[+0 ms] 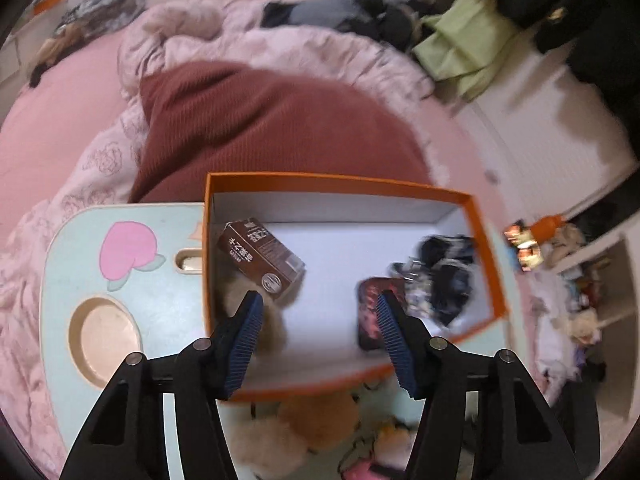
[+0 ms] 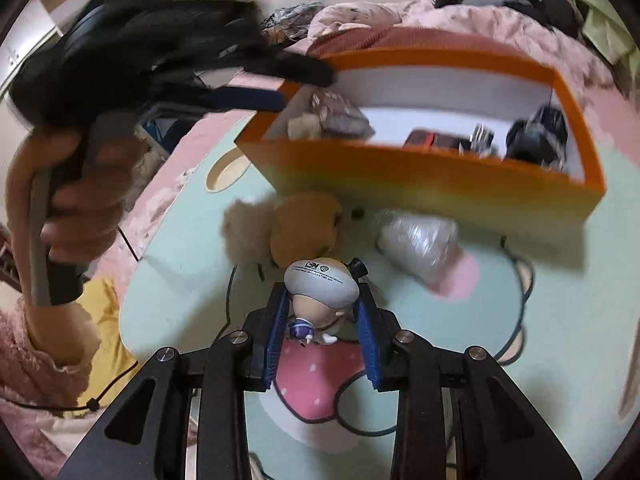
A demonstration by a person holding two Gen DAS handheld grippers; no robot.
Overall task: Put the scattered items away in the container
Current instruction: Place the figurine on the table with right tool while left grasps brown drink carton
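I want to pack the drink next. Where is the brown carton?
Left wrist view: the brown carton already lies inside the orange box, in its left part, beside the left wall.

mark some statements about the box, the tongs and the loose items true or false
1. The right tongs grip a small figurine. True.
2. The left tongs hold the brown carton. False: they are open and hold nothing.
3. The orange box is empty. False: it holds the carton and other items.
4. Fluffy plush balls lie outside the box. True.
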